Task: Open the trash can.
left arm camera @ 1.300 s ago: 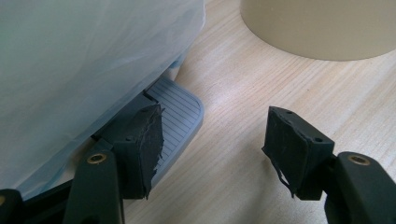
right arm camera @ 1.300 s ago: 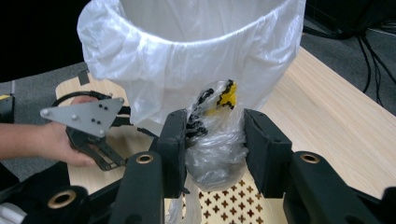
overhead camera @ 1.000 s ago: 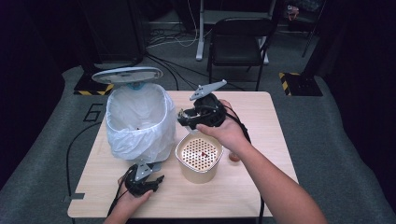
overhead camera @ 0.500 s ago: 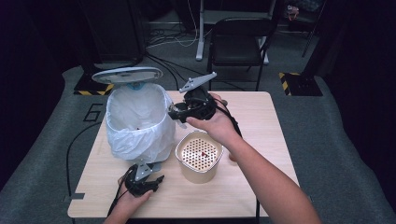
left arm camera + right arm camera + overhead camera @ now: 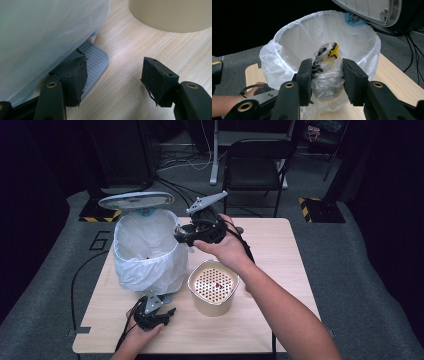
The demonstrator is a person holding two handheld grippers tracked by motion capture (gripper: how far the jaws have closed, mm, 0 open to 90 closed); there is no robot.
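A white pedal bin [image 5: 145,250] lined with a clear bag stands at the table's left, its lid [image 5: 136,200] raised. My right gripper [image 5: 179,234] hovers at the bin's right rim. In the right gripper view it [image 5: 325,80] is shut on a crumpled clear plastic wrapper [image 5: 327,72] with yellow and black print, in front of the bin's mouth [image 5: 287,50]. My left gripper [image 5: 167,312] lies low at the bin's foot. In the left gripper view its jaws [image 5: 115,80] stand apart with nothing between them, and one jaw rests on the grey pedal [image 5: 96,60].
A beige round container [image 5: 214,292] with a perforated top stands just right of the bin, under my right forearm. It also shows as a beige wall [image 5: 172,15] beyond the left jaws. Bare wood lies to the right and front. A black chair [image 5: 255,165] stands behind the table.
My right gripper has moved left and a little up, from above the beige container to the bin's rim, with the wrapper still in it. The left gripper has stayed put.
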